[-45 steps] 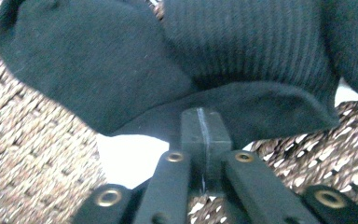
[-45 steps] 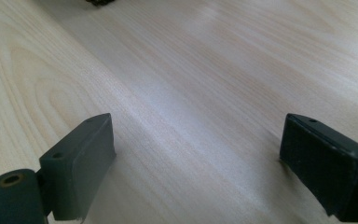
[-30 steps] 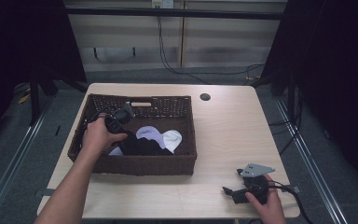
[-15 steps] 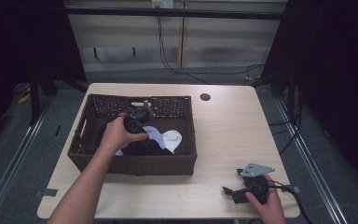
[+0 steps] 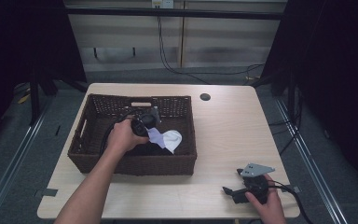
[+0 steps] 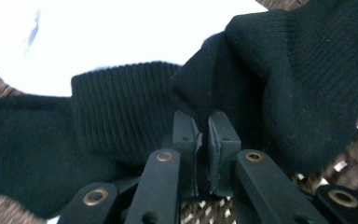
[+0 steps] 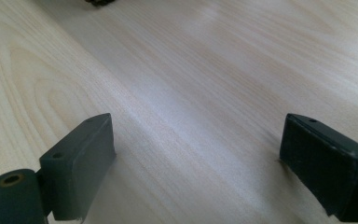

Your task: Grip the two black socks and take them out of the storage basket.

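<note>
A dark wicker basket point(image 5: 130, 164) stands on the left half of the wooden table point(image 5: 233, 126). Inside lie a white cloth point(image 5: 168, 139) and a black ribbed sock point(image 5: 145, 149). My left gripper point(image 5: 150, 125) reaches down into the basket's middle. In the left gripper view the left gripper point(image 6: 205, 140) has its jaws pressed together on a fold of the black sock point(image 6: 270, 70), and the white cloth point(image 6: 121, 32) lies behind it. My right gripper point(image 5: 229, 192) rests near the table's front right edge. Its jaws stand wide apart over bare wood, so the right gripper point(image 7: 205, 158) is open and holds nothing.
A round cable hole point(image 5: 205, 97) sits at the back of the table, right of the basket. Basket weave point(image 6: 354, 163) shows under the sock. Bare wood point(image 7: 191, 70) lies ahead of the right gripper. Dark floor surrounds the table.
My left hand has moved right, from the basket's left side to its middle, and the gripper now sits down on the socks. The right gripper has stayed put.
</note>
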